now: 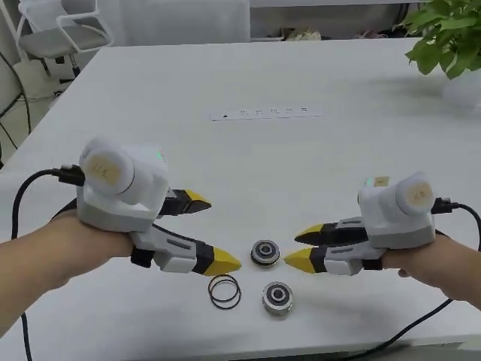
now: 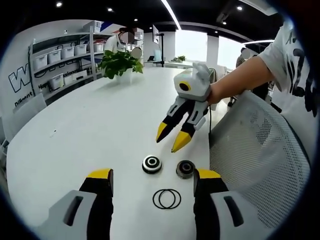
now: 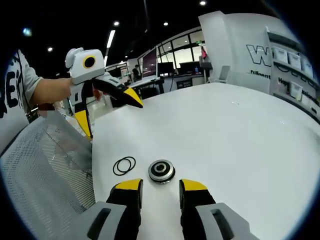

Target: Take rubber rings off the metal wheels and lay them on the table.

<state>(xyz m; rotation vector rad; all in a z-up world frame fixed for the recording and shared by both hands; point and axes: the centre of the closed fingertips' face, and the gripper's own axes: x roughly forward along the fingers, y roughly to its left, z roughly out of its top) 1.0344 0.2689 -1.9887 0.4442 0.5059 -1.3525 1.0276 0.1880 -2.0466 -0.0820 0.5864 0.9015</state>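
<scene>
Two small metal wheels lie near the table's front edge. The farther wheel has a dark band round its rim. The nearer wheel shows a bare metal rim. Two thin black rubber rings lie overlapped on the table to its left. My left gripper is wide open, left of the wheels, holding nothing. Just right of the farther wheel, my right gripper stands open, jaws pointing at it.
A white table stretches away from me, with a socket strip set in its middle. A potted plant stands at the far right and a chair at the far left. A mesh chair back sits by the near edge.
</scene>
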